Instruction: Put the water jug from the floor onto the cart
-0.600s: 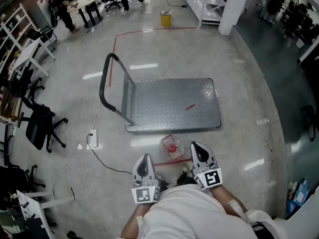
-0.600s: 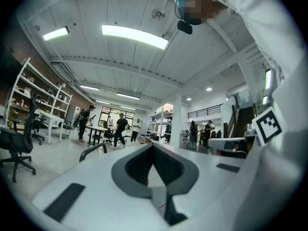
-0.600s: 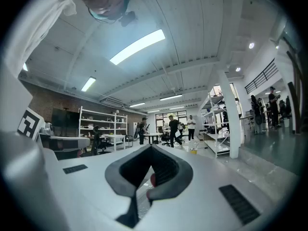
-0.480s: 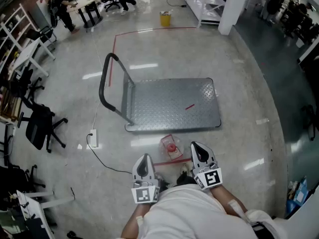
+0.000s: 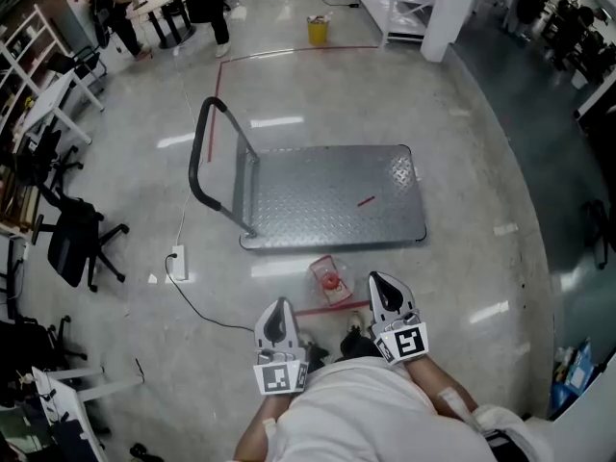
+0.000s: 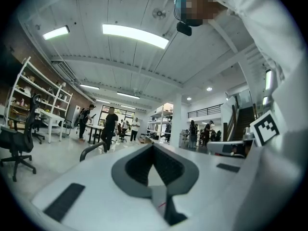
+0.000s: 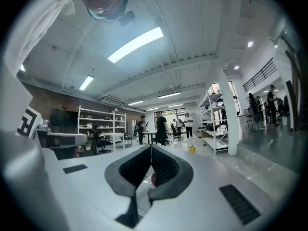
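Grey pads on my left gripper (image 6: 153, 146) meet at their tips with nothing between them. The right gripper (image 7: 151, 147) reads the same way: jaws pressed together, holding nothing. Both point level, out across the room rather than down at the floor. In the head view they sit side by side low in the frame, just ahead of the person's white-clad torso (image 5: 366, 417). Each carries its cube of black-and-white square markers at the near end.

My target, the clear plastic water jug with a red cap (image 5: 329, 282), sits on the pale polished concrete floor (image 5: 462, 181). It is a little ahead of the two grippers and between them, nearer the right one and touching neither. A strip of red tape (image 5: 327, 308) runs along the floor just beside it.

Just beyond the jug is the near edge of the grey diamond-plate metal platform cart (image 5: 318, 210). The jug is close to that edge but not on the deck. A short red mark (image 5: 367, 202) shows on the deck, and a black tubular handle (image 5: 204, 157) rises at the cart's left end.

Further out on the left, a white power strip (image 5: 178, 261) lies on the floor with a black cable (image 5: 207, 311) trailing from it. A black office chair (image 5: 75, 243) stands beyond that. At the far end of the room I see a yellow bin (image 5: 319, 34), a white pillar (image 5: 445, 12) and people (image 5: 115, 8) at desks.
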Demonstrator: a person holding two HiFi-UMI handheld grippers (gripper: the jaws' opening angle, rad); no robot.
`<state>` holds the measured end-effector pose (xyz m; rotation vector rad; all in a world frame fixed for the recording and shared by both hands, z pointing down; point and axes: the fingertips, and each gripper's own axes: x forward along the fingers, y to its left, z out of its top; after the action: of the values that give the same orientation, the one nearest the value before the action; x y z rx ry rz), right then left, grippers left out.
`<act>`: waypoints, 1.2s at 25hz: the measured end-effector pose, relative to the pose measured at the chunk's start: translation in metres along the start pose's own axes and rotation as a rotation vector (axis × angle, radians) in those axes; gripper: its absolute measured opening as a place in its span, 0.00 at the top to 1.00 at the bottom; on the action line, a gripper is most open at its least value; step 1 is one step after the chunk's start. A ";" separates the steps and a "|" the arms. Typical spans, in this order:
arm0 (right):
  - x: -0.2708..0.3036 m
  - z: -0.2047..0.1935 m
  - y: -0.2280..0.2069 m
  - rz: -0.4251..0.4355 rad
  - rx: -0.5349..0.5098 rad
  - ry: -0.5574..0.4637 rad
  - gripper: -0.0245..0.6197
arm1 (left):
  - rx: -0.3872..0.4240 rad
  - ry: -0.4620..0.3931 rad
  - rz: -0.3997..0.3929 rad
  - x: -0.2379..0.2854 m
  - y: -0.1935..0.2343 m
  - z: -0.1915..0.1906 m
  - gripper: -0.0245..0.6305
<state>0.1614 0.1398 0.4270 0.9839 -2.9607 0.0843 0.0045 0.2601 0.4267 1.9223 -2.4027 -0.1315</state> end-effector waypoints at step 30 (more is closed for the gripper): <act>0.046 -0.496 0.027 0.130 0.067 1.239 0.54 | -0.116 0.209 0.140 -0.011 0.048 -0.117 0.96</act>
<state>0.1092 0.1627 0.9225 0.4327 -1.8537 0.5572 -0.0281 0.2782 0.5479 1.6260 -2.3261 -0.0580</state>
